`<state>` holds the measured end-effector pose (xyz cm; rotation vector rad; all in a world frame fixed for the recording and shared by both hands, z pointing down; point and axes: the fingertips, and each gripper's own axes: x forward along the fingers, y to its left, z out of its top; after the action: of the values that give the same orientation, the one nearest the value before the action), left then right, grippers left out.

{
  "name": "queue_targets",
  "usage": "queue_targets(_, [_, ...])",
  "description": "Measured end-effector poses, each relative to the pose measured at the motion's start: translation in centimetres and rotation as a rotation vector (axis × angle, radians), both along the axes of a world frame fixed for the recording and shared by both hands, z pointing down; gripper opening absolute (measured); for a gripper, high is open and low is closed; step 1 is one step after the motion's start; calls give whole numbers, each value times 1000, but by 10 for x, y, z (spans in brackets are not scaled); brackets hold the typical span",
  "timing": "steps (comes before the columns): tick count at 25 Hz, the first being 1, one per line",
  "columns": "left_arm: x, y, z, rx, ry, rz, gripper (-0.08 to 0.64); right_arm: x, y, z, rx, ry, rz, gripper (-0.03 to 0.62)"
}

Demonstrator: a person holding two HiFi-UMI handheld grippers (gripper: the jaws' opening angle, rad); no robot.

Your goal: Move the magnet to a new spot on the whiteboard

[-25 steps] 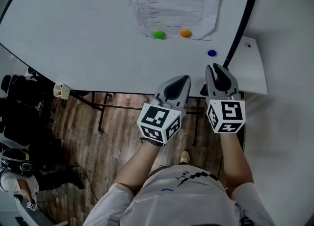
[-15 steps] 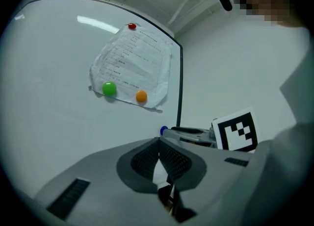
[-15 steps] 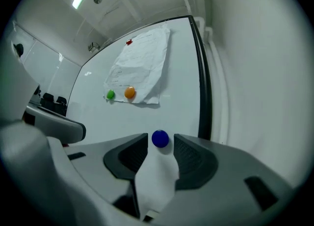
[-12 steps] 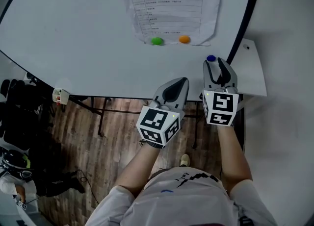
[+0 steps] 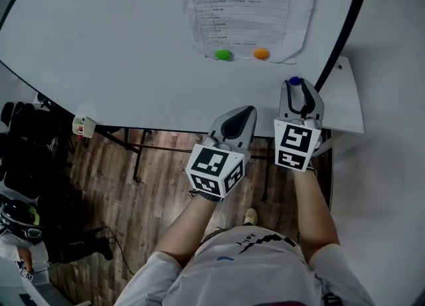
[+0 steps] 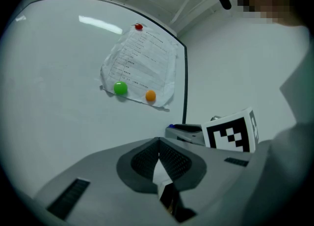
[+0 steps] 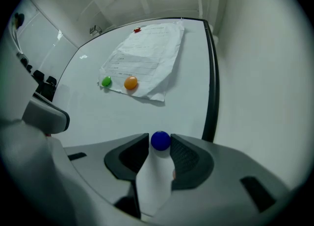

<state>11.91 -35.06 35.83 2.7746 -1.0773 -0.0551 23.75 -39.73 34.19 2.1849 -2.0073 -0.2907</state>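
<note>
Idling at left, the left gripper (image 5: 246, 109) hangs below the white whiteboard (image 5: 99, 46), jaws together, empty. Further right, the right gripper (image 5: 296, 85) has advanced (it sat short a second ago) and now pinches the small round blue magnet (image 5: 295, 81), not yet lifted from the board's lower-right corner; forearm straight, nose on the board.

The right hand-held gripper (image 7: 160, 144) pinches a little blue magnet (image 7: 160, 140) between its two jaw tips, right against the whiteboard (image 7: 182, 106). Farther up the board, a green magnet (image 7: 106, 81) and an orange magnet (image 7: 130, 83) sit side by side on a crinkly paper (image 7: 147, 58).
</note>
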Motion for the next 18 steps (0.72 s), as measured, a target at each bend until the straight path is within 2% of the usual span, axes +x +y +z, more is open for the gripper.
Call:
queue_targets(1, [-2,0,0,0,1,-1,11,1,0,0,-2,1,7,130])
queue_targets(8, [-11,1,-3,2,10,-1,11,3,1,0,-18,-28,8,127])
queue_targets(12, [-15,1,-1,-4,16,3,11,3,5,-1,-16,-62,-10,127])
queue_targets(18, [-16,8,0,-9,20,15,11,-8,23,-2,-13,-66,-48,127])
